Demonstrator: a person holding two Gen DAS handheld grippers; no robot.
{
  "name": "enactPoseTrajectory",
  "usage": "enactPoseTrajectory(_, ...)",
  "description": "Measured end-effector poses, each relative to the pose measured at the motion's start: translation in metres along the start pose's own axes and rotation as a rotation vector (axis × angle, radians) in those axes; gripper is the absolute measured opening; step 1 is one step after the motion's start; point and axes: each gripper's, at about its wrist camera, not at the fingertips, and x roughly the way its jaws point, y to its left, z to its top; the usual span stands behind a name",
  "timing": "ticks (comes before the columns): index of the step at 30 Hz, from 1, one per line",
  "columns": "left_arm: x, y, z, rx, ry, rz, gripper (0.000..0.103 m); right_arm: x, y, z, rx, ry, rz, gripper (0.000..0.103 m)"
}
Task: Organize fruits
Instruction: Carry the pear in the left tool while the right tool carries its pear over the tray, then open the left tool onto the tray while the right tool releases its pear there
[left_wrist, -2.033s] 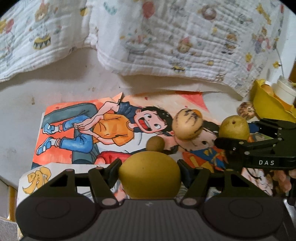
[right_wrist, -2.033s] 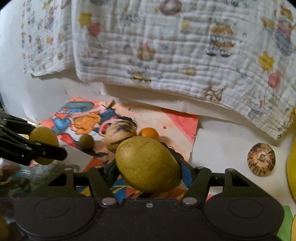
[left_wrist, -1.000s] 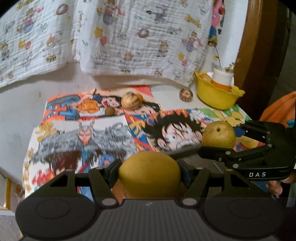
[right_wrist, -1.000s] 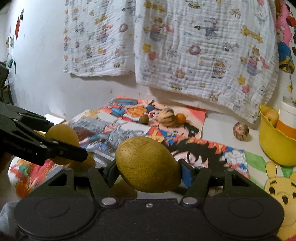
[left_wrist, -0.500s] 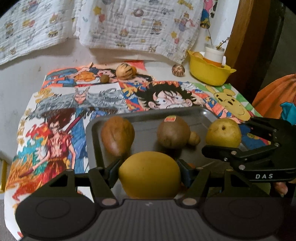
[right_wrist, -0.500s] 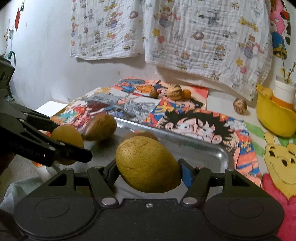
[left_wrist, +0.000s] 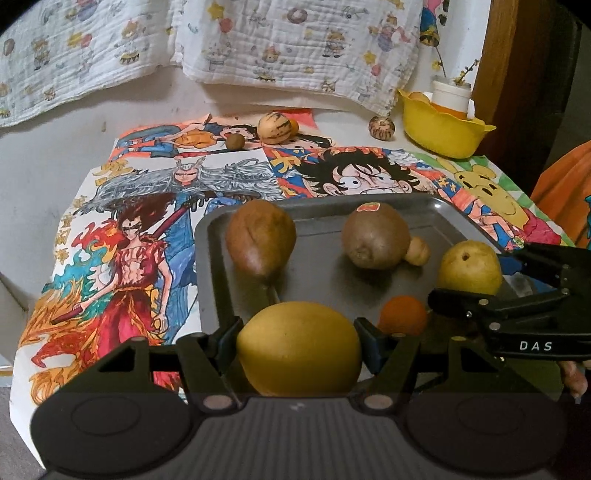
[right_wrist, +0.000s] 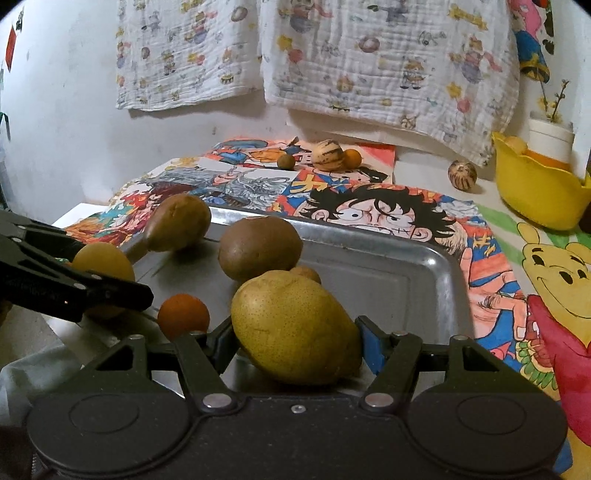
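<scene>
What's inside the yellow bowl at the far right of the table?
Inside the yellow plastic bowl stand a white cylindrical cup with thin twigs rising from it, a pale round fruit at the left rim, and something orange beside the cup. The bowl's wall hides everything lower down.

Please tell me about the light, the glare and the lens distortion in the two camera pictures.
Left wrist view: dim warm light, metal tray dull, corners black from the fisheye. Right wrist view: tray rim glares bright, wall edge bends, hanging cloth sharp.
</scene>
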Motion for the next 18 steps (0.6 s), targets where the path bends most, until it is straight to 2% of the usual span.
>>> enactPoseTrajectory(7,0.001,0.002,0.000,-0.008,-0.003,-0.007,0.070,0.002,0.002,-0.002,0.004,-0.023,-0.016,0.069)
enactPoseTrajectory(11,0.000,0.000,-0.004,0.004,-0.027,0.003,0.072,0.001,-0.003,-0.003,0.044,-0.038,0.006,0.071)
enactPoseTrajectory(18,-0.011,0.001,-0.011,-0.011,-0.072,-0.013,0.080,-0.005,-0.005,-0.007,0.074,-0.067,0.039,0.074)
